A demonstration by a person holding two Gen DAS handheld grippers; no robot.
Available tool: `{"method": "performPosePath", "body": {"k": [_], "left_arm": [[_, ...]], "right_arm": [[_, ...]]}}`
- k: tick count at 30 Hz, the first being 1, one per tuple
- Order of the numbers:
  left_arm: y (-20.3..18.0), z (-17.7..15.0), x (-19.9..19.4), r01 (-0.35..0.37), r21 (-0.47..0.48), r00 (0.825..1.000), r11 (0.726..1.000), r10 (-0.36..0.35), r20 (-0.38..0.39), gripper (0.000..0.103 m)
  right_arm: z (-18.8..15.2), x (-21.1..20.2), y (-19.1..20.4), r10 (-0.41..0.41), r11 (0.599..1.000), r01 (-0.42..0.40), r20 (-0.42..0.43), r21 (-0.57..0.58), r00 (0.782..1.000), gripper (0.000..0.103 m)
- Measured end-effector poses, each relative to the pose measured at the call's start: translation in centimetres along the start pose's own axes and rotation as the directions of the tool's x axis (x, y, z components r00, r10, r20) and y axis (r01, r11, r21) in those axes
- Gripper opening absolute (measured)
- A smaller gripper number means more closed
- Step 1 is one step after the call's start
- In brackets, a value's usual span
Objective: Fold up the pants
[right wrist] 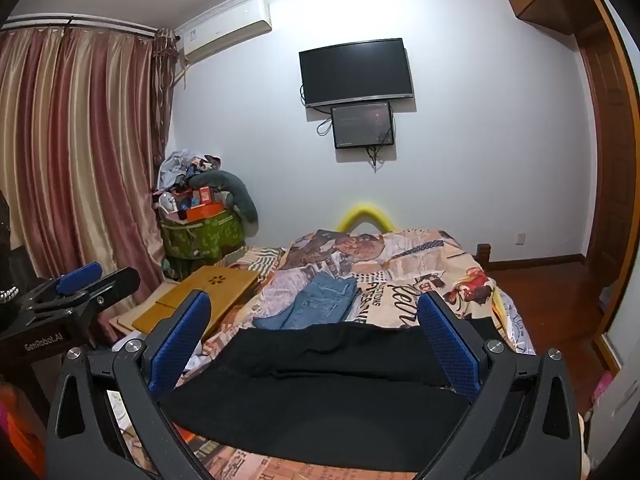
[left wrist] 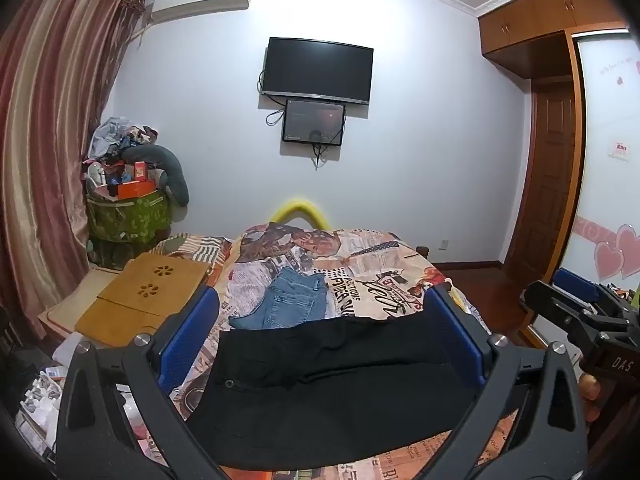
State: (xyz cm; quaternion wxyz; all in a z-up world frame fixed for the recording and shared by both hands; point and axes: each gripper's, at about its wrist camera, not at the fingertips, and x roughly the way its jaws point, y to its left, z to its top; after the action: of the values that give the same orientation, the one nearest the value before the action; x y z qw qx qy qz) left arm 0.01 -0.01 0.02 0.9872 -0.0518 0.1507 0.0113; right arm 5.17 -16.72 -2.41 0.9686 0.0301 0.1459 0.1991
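both claws are hovering above the near end of the bed, jaws spread wide and gripping nothing: the left claw (left wrist: 320, 340) is framing the black pants (left wrist: 332, 384) between its blue pads (left wrist: 188, 344), and the right claw (right wrist: 316, 344) is framing the same garment (right wrist: 320, 384) from a spot further right. the pants are lying flat on the printed bedspread (left wrist: 360, 256), directly under and just ahead of both claws, waistband side toward the left claw, where a small button is showing near its left pad. a pair of blue jeans (left wrist: 288, 300) is lying beyond the black pants, further out along the fingers, touching or nearly touching their far edge. judging from this, the step in hand is reaching down for a first grip; doing it well likely means each claw is taking one end of the same edge, pinching only the black cloth and not the bedspread beneath. the left view is showing the button and the right claw (left wrist: 580, 312) off to its right; the right view is showing the left claw (right wrist: 80, 292) off to its left and more floor to the right of the bed.
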Motion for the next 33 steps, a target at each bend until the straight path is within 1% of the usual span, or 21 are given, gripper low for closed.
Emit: {"method": "performPosePath", "body": {"k": [2, 9, 10, 14, 15, 18, 33], "left_arm": [[0.0, 0.1, 0.1, 0.003, 0.0, 1.0, 1.0, -0.003, -0.005, 0.103], [-0.7, 0.2, 0.5, -0.007, 0.01, 1.0, 1.0, 0.006, 0.015, 0.103], [-0.7, 0.1, 0.6, -0.006, 0.012, 1.0, 1.0, 0.006, 0.016, 0.103], [-0.7, 0.5, 0.7, -0.009, 0.013, 1.0, 1.0, 0.009, 0.022, 0.103], [-0.6, -0.1, 0.2, -0.006, 0.017, 1.0, 1.0, 0.006, 0.027, 0.103], [-0.6, -0.1, 0.2, -0.004, 0.02, 1.0, 1.0, 0.003, 0.028, 0.103], [-1.0, -0.1, 0.0, -0.008, 0.027, 0.999, 1.0, 0.007, 0.035, 0.103]], "right_arm": [[0.0, 0.0, 0.0, 0.0, 1.0, 0.0, -0.002, 0.0, 1.0, 0.103], [0.1, -0.1, 0.0, 0.0, 1.0, 0.0, -0.003, 0.005, 1.0, 0.103], [0.1, 0.1, -1.1, -0.004, 1.0, 0.004, -0.001, 0.006, 1.0, 0.103], [0.2, 0.0, -1.8, -0.007, 1.0, 0.007, 0.003, 0.006, 1.0, 0.103], [-0.1, 0.1, -1.0, -0.009, 1.0, 0.009, 0.003, 0.003, 1.0, 0.103], [0.3, -0.1, -1.1, -0.016, 1.0, 0.016, 0.002, 0.005, 1.0, 0.103], [0.5, -0.2, -1.4, -0.022, 1.0, 0.022, 0.001, 0.012, 1.0, 0.103]]}}
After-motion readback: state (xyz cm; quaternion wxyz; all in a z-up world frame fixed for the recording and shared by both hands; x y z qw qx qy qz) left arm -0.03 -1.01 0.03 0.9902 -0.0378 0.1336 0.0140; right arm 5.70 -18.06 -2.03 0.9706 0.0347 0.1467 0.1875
